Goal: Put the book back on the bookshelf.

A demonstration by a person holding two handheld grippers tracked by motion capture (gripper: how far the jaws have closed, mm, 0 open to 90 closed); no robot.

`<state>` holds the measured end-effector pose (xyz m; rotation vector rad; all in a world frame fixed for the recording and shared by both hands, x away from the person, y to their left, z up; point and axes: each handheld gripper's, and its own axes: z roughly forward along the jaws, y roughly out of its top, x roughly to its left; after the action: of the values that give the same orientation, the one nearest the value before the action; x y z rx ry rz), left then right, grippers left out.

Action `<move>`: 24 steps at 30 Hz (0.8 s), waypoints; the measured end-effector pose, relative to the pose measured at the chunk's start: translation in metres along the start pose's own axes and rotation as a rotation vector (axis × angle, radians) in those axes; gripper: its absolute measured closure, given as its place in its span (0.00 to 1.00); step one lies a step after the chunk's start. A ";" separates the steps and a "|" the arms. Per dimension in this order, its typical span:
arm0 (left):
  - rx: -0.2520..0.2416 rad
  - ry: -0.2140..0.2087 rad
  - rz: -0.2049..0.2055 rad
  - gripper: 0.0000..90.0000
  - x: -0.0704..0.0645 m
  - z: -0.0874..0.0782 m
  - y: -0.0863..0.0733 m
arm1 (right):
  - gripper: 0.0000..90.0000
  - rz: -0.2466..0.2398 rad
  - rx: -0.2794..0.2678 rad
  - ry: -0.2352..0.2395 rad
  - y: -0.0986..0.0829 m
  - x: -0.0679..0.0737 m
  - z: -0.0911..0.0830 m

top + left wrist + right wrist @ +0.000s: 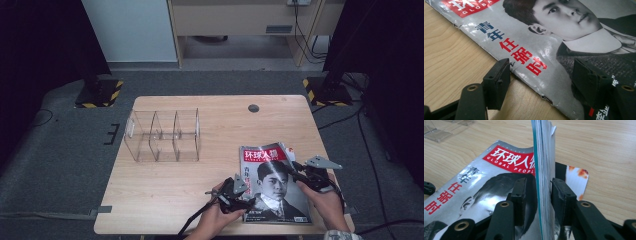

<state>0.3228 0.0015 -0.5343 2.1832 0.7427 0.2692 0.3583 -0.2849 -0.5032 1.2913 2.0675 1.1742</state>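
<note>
The right claw (543,192) pinches the lifted page edges of the magazine (272,182) lying on the desk (165,185) near the person. The left claw (541,75) is spread over the spine edge, one jaw on wood. Glossy, floppy paper would likely slip and sag; grip near the spine. Beyond the left claw stands a clear organizer (162,136).

magazine (274,185) on table (165,190), organizer (162,136) behind-left
</note>
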 end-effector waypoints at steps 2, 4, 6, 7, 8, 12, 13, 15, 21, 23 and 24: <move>0.000 0.000 0.000 0.34 0.000 0.000 0.000 | 0.74 0.001 0.000 0.003 0.000 0.000 0.000; 0.000 0.000 0.000 0.34 0.000 0.000 0.000 | 0.75 0.000 0.001 0.001 0.000 0.000 -0.001; 0.000 0.000 0.000 0.34 0.000 0.000 0.000 | 0.76 0.000 0.000 0.000 0.000 0.000 -0.001; 0.000 0.000 0.000 0.34 0.000 0.000 0.000 | 0.77 -0.003 -0.001 0.002 0.000 -0.001 -0.002; 0.000 0.000 0.000 0.34 0.000 0.000 0.000 | 0.78 -0.002 -0.002 0.003 0.000 -0.001 -0.002; 0.000 0.000 0.000 0.34 0.000 0.000 0.000 | 0.79 0.004 0.002 0.011 -0.001 -0.001 -0.004; 0.000 0.000 0.000 0.34 0.000 0.000 0.000 | 0.80 0.003 0.001 0.012 -0.001 -0.001 -0.004; 0.000 0.000 0.001 0.34 0.000 0.000 0.000 | 0.81 0.003 0.001 0.014 -0.001 -0.001 -0.005; -0.001 -0.001 0.001 0.34 0.000 0.000 0.000 | 0.82 -0.008 0.011 0.020 -0.002 -0.003 -0.009; -0.001 -0.001 0.001 0.34 0.000 0.000 0.000 | 0.84 -0.009 0.022 0.018 -0.004 -0.005 -0.009; -0.001 -0.001 0.001 0.34 0.000 0.000 0.000 | 0.84 0.000 0.023 0.020 -0.004 -0.005 -0.009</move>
<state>0.3226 0.0015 -0.5343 2.1826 0.7402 0.2691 0.3522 -0.2944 -0.5021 1.2948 2.1011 1.1707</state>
